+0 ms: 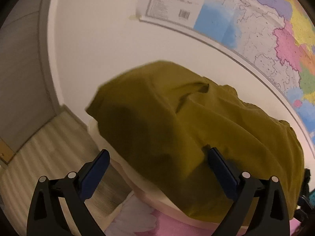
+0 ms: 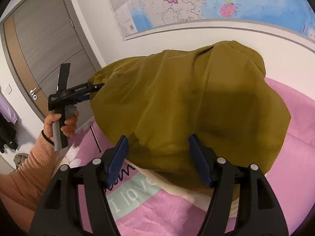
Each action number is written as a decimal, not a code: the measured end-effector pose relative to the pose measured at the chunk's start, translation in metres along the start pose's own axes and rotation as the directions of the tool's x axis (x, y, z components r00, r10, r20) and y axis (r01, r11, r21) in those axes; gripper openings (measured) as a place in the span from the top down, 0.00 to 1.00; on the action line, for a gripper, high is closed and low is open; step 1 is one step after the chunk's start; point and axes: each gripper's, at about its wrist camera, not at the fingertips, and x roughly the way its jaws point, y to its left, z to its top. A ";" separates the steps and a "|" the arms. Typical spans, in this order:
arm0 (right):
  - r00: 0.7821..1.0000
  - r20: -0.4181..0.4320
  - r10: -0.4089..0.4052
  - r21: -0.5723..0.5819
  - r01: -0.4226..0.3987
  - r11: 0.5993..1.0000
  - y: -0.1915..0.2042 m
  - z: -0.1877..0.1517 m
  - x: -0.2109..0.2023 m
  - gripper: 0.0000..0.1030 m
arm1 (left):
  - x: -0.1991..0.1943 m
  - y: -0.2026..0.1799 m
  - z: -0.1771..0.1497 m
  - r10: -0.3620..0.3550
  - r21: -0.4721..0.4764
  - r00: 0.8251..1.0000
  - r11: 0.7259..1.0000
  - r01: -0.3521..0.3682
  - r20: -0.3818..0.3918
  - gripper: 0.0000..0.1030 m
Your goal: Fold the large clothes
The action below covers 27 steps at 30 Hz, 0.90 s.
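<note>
Right wrist view: we hold the right gripper (image 2: pixel 157 155) wide, empty, straddling the olive garment's (image 2: pixel 187 98) near edge to pinch it; our left gripper (image 1: pixel 157 167) gapes empty too.

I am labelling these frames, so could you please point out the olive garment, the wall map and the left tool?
olive garment (image 2: pixel 177 98): right wrist view, middle of the draped cloth.
wall map (image 2: pixel 196 4): right wrist view, coloured printed area.
left tool (image 1: pixel 157 162): left wrist view, midway between its fingertips.

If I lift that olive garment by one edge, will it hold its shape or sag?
Probably sag: the olive garment lies in soft folds, draping over the cream cushion. It looks thin and light. On the pink cover it may drag rather than slide.
</note>
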 end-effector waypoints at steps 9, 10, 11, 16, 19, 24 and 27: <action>0.988 0.129 -0.079 0.021 0.076 0.997 -0.020 0.061 -0.023 0.41 | -0.074 -0.072 -0.011 -0.097 0.234 0.977 0.971 0.050 0.192 0.07; 0.985 0.132 -0.108 0.030 0.104 0.994 -0.024 0.072 -0.016 0.46 | -0.075 -0.085 -0.013 -0.139 0.265 0.975 0.960 0.090 0.172 0.07; 0.985 0.129 -0.115 0.035 0.112 0.993 -0.028 0.080 -0.011 0.47 | -0.073 -0.097 -0.015 -0.158 0.285 0.975 0.953 0.108 0.158 0.07; 0.988 0.040 -0.148 0.105 0.143 0.984 -0.051 0.099 0.036 0.62 | -0.038 -0.153 -0.019 -0.196 0.350 0.978 0.923 0.159 0.073 0.07; 0.987 -0.016 -0.158 0.101 0.159 0.982 -0.060 0.086 0.059 0.64 | -0.013 -0.171 -0.026 -0.171 0.372 0.985 0.915 0.154 0.015 0.07; 0.990 0.017 -0.140 0.119 0.137 0.983 -0.060 0.078 0.042 0.59 | -0.007 -0.170 -0.035 -0.145 0.388 0.989 0.912 0.131 0.009 0.07; 0.991 0.072 -0.113 0.099 0.106 0.989 -0.050 0.067 0.015 0.55 | -0.020 -0.165 -0.034 -0.167 0.370 0.986 0.917 0.149 0.017 0.07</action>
